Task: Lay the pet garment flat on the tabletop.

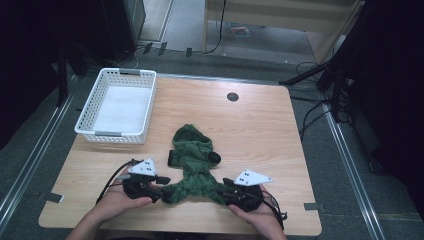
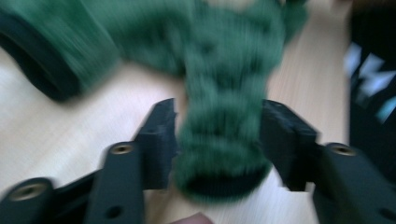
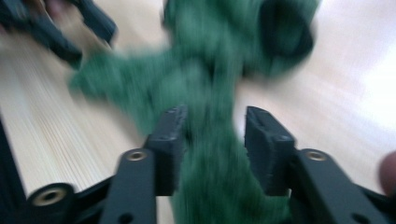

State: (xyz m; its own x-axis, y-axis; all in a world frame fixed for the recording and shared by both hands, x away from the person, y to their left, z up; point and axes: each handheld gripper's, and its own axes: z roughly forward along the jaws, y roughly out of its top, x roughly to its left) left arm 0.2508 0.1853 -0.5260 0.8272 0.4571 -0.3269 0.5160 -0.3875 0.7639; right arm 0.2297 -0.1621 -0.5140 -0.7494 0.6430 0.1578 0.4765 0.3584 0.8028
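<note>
Wooden desk point(image 1: 260, 125) in a dim room, grey carpet and cables around it. Green knitted garment point(image 1: 192, 162), looks like a small sweater or hooded knit, lies bunched near the middle of the desk's near edge, its body running back toward the desk centre and two ends spread left and right at the front.

Left gripper point(image 1: 159, 186) sits at the near-left end of the garment. In the left gripper view its jaws stand partly open on either side of a cuff-like end of the knit point(image 2: 219, 140); the fabric is between them, but the blur makes it unclear whether they press it yet. Right gripper point(image 1: 226, 192) is at the near-right end. In the right gripper view a strip of the knit point(image 3: 210, 140) runs between its jaws, also partly open, with a gap showing on the right side, so not clamped.

Step in hand, as judged: taking hold of the two front ends, probably to lift, spread or fold. Next move calls for both jaws to shut firmly on the knit, deep enough to catch the full thickness, then lift evenly.

White slotted basket point(image 1: 90, 112) stands at the far-left corner, well apart. Dark round grommet point(image 1: 232, 97) near the far edge.
</note>
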